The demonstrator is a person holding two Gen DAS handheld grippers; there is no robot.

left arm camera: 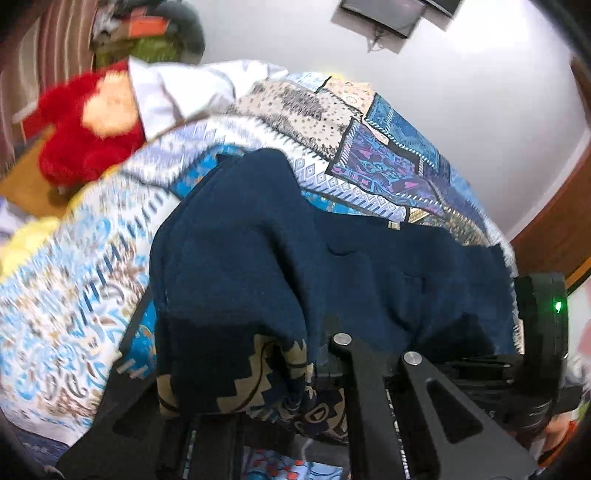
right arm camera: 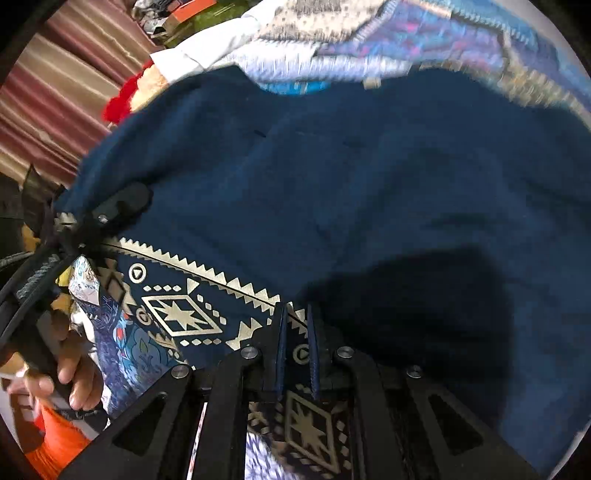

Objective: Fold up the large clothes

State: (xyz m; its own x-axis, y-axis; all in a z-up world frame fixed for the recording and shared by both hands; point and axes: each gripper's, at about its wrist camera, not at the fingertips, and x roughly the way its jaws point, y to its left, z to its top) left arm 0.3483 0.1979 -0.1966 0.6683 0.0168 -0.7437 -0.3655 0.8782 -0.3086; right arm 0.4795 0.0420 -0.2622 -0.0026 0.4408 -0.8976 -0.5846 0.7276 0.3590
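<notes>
A large navy garment (left arm camera: 295, 251) with a beige geometric print (right arm camera: 177, 314) along its edge lies over a patterned bedspread (left arm camera: 74, 280). It fills the right wrist view (right arm camera: 369, 177). My left gripper (left arm camera: 295, 350) is shut on the printed edge, its fingertips buried in the cloth; it also shows in the right wrist view (right arm camera: 122, 205) at the garment's left corner. My right gripper (right arm camera: 297, 347) is shut on the printed edge, which is pinched between its blue pads (right arm camera: 281, 343). The right gripper's body (left arm camera: 539, 332) shows at the garment's right end.
A red plush toy (left arm camera: 81, 125) and a white cloth (left arm camera: 184, 92) lie at the far end of the bed. Striped curtains (right arm camera: 55, 96) hang at left. A white wall (left arm camera: 461, 92) with a mounted dark screen (left arm camera: 384, 14) and a wooden door frame (left arm camera: 554, 229) are behind.
</notes>
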